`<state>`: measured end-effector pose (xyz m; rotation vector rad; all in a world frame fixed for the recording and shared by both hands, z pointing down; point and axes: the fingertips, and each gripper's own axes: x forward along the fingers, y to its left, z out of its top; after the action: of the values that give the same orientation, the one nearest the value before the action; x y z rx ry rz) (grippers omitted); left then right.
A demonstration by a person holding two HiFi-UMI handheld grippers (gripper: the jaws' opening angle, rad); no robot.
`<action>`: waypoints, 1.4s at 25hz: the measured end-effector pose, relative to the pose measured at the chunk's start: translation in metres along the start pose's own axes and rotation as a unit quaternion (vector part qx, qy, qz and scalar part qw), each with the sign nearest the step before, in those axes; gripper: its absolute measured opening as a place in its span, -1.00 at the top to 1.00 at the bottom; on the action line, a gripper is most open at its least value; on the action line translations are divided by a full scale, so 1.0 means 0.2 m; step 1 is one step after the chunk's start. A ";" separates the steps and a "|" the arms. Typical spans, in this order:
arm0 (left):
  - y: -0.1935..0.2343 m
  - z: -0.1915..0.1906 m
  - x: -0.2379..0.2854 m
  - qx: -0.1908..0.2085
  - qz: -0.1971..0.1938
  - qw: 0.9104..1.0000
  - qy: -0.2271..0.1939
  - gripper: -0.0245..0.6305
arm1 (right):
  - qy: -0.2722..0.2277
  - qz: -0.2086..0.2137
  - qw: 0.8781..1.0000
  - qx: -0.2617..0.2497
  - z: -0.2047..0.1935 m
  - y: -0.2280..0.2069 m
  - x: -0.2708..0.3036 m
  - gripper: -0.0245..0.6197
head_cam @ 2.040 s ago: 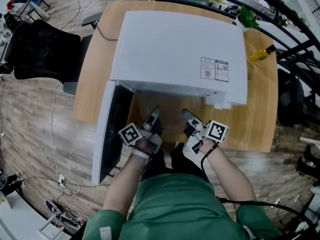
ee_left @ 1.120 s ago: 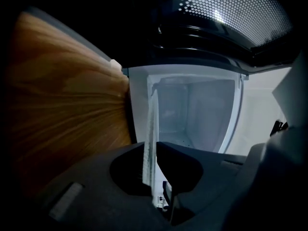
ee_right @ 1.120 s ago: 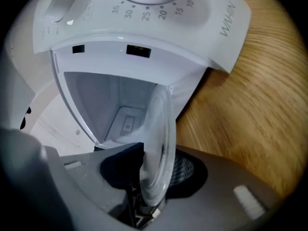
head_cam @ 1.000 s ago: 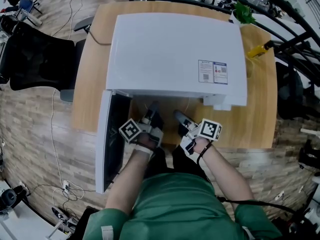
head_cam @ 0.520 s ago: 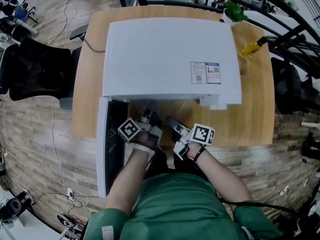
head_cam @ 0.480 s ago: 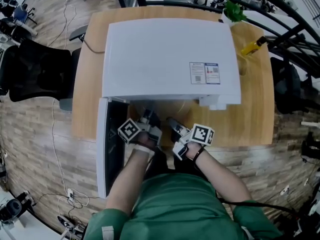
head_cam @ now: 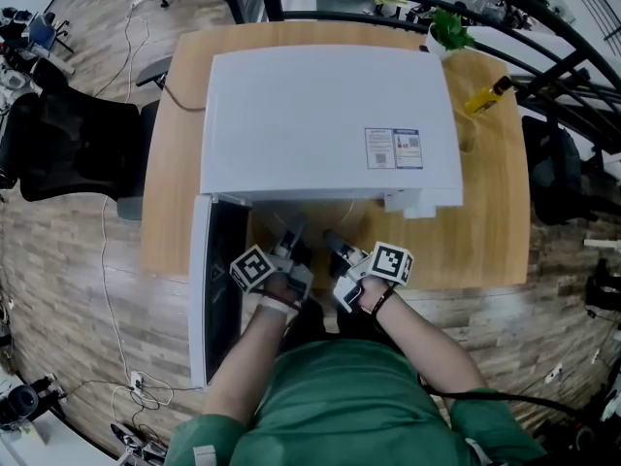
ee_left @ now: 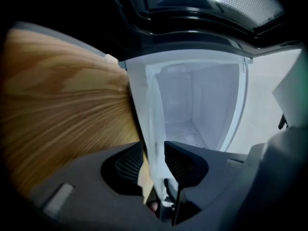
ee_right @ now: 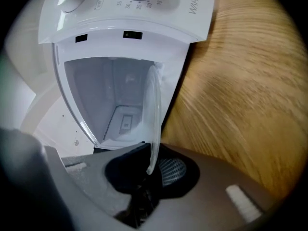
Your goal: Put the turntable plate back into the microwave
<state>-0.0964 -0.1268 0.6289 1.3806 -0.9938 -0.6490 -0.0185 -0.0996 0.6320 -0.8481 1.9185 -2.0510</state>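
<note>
The white microwave (head_cam: 325,124) stands on the wooden table (head_cam: 495,212), its door (head_cam: 218,289) swung open to the left. The clear glass turntable plate (ee_left: 151,119) lies at the oven's mouth, its far part reaching into the cavity (ee_right: 120,114). My left gripper (ee_left: 153,160) has the plate's rim between its jaws, which are opening, and a sliver of gap shows beside one pad. My right gripper (ee_right: 151,170) straddles the plate's (ee_right: 153,109) other rim with its jaws closing. In the head view both grippers (head_cam: 291,246) (head_cam: 335,244) sit side by side before the opening.
The control panel with its dials (ee_right: 130,8) is right of the cavity. A yellow bottle (head_cam: 485,95) and a green plant (head_cam: 444,29) stand at the table's far right. A black chair (head_cam: 68,134) is left of the table.
Both grippers stay at the oven's mouth. The left one has drawn back slightly toward the person, and the head view has shifted a little.
</note>
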 end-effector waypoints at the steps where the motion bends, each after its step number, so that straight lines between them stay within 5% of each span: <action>1: 0.00 -0.01 -0.02 0.001 0.001 1.000 0.003 0.48 | -0.004 0.003 1.000 0.003 0.01 0.01 0.00 0.77; 7: -0.04 -0.06 -0.09 -0.005 -0.001 1.000 0.003 0.48 | -0.020 0.009 1.000 0.012 0.08 0.03 0.02 0.78; 10: -0.02 -0.05 -0.14 0.006 0.023 1.000 -0.001 0.71 | -0.026 0.005 1.000 0.016 0.11 0.03 0.02 0.78; 17: -0.03 -0.04 -0.12 0.010 0.038 0.999 0.004 0.78 | -0.029 0.001 1.000 0.002 0.14 0.04 0.03 0.77; 23: -0.05 -0.03 -0.07 0.001 0.035 0.999 0.002 0.79 | -0.022 -0.005 0.999 -0.027 0.11 0.04 0.00 0.62; 35: -0.06 0.02 0.02 0.006 0.033 0.999 0.003 0.79 | -0.037 -0.006 0.999 -0.026 0.14 0.04 -0.01 0.62</action>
<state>-0.0956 -0.1333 0.6186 1.3541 -1.0369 -0.5896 -0.0046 -0.1236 0.6237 -0.9365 1.9405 -1.9555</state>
